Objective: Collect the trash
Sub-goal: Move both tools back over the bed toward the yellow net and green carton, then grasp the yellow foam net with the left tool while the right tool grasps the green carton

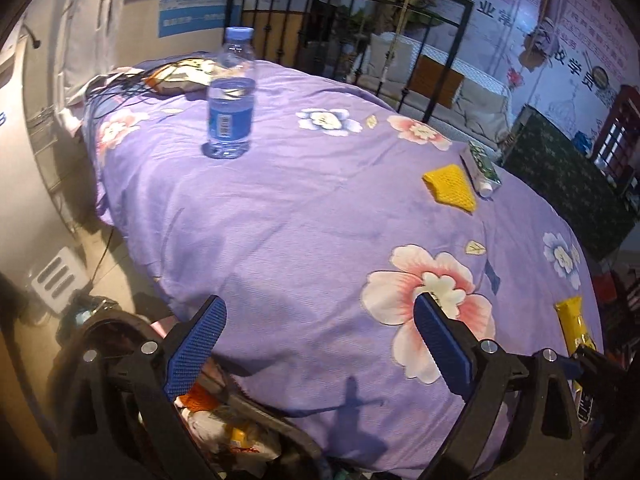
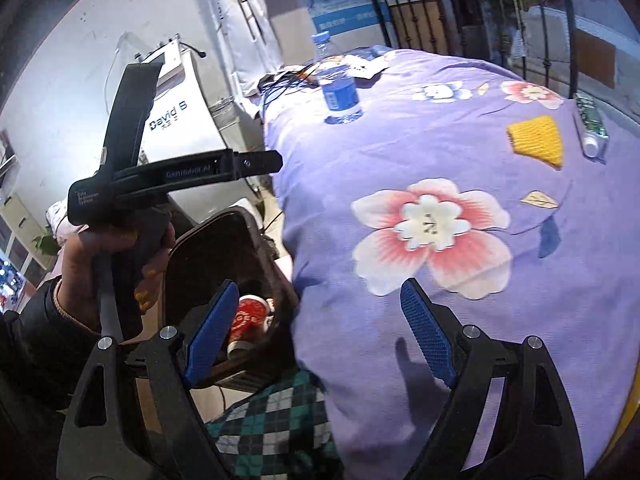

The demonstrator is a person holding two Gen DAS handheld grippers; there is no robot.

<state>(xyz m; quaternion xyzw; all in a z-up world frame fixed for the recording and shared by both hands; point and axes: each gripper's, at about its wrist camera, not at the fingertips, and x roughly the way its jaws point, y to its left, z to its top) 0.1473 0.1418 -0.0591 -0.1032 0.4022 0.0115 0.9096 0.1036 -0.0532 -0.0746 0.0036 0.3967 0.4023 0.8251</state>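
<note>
Both hand-held grippers, left & right, are held released, empty, near bed edge. Next pick is judged pending: bottle toward bin.

Both fisheye views bow heavily toward their dark rims. Warm light falls on the purple bedspread, casting soft shadows near 6 o'clock. Background from 11 to 2 o'clock looks hazy, perhaps out of focus.
</note>
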